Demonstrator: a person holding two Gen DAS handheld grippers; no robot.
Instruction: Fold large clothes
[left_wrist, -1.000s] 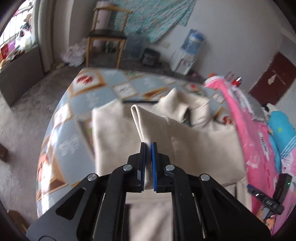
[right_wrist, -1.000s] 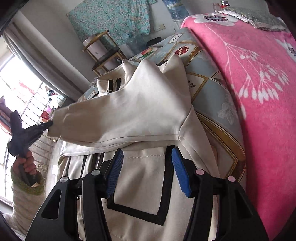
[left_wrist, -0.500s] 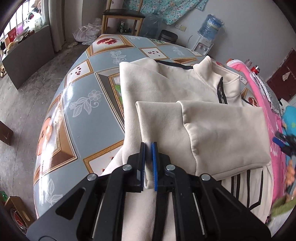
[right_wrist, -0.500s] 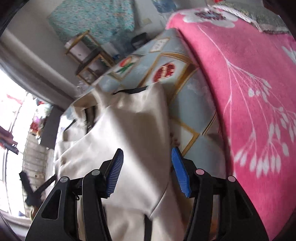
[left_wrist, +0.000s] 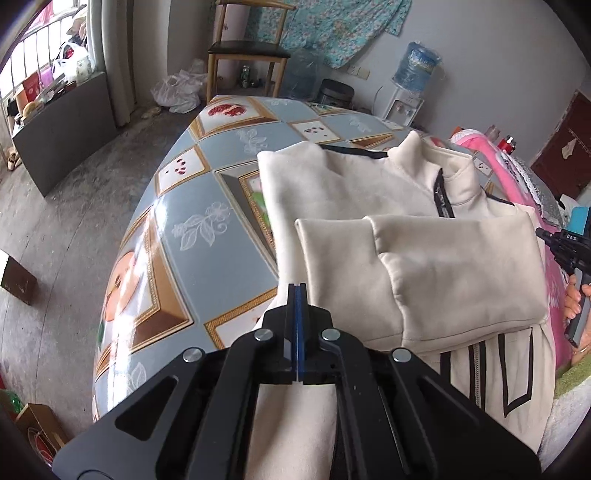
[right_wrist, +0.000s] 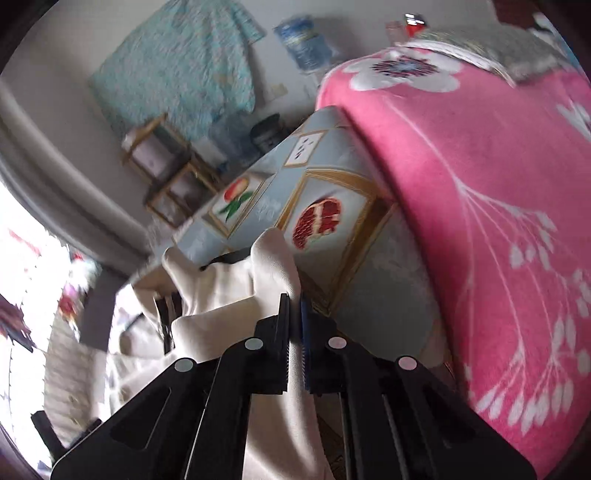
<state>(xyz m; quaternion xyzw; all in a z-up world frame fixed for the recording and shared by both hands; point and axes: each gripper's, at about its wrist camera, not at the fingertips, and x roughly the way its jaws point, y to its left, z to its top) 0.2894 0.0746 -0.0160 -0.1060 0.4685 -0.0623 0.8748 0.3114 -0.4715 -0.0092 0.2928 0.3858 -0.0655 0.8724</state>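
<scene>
The cream jacket lies on the patterned table, collar away from me, one sleeve already folded across the chest. Its hem hangs off the near edge.

My left gripper is pressed fully closed; cloth sits just past its tips, but I cannot tell whether any is pinched.

My right gripper has just been closing, with cream fabric between the pads; it now pinches the jacket's right side near the shoulder, beside the pink blanket.

Step in hand, as I judge it: gathering the right side for the next fold inward.

Next move calls for lifting that edge clear of the table and carrying it across over the folded sleeve without dragging the sleeve out of place.
</scene>
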